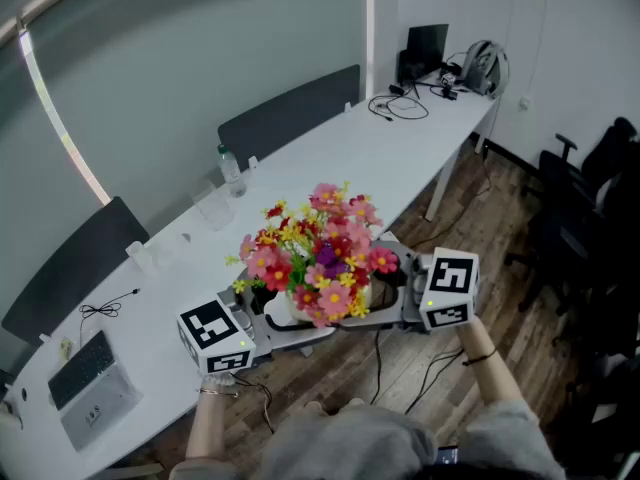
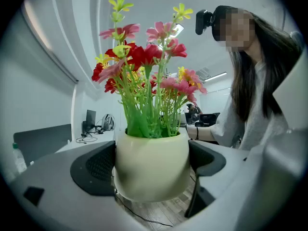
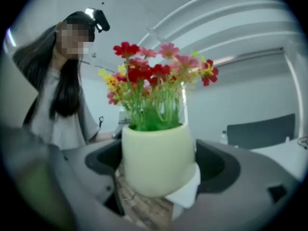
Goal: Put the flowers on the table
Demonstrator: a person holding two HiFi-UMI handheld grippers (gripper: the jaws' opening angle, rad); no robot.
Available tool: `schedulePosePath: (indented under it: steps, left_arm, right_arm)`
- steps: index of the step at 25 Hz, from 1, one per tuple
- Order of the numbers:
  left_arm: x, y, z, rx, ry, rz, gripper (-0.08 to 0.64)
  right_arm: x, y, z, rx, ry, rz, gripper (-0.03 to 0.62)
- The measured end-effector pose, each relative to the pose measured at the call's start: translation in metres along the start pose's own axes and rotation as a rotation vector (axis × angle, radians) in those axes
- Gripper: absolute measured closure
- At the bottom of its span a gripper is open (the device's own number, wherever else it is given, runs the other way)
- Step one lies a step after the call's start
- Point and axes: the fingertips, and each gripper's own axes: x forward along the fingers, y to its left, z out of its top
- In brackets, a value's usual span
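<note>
A cream flower pot (image 1: 288, 313) full of red, pink and yellow flowers (image 1: 318, 250) hangs in the air over the wooden floor, just off the near edge of the long white table (image 1: 330, 158). My left gripper (image 1: 268, 326) holds it from the left and my right gripper (image 1: 392, 306) from the right. In the left gripper view the pot (image 2: 151, 166) fills the gap between both dark pads (image 2: 97, 166) of my left gripper (image 2: 151, 170). The right gripper view shows the pot (image 3: 156, 159) wedged between the pads (image 3: 215, 165) of my right gripper (image 3: 158, 165).
On the table stand a water bottle (image 1: 230, 168), clear cups (image 1: 213, 208), a grey keyboard device (image 1: 88, 383), cables (image 1: 400, 105), a monitor (image 1: 425, 48) and a backpack (image 1: 485, 66). Dark chairs (image 1: 290, 113) line the far side; black office chairs (image 1: 590, 208) stand at the right.
</note>
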Motion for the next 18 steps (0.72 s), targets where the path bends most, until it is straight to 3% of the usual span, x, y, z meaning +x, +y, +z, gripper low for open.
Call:
schedulePosePath:
  steps: [18]
  left_arm:
    - [0.045, 0.003, -0.010, 0.002, 0.008, 0.018, 0.097]
  right_arm:
    - [-0.038, -0.019, -0.017, -0.027, 0.022, 0.002, 0.132]
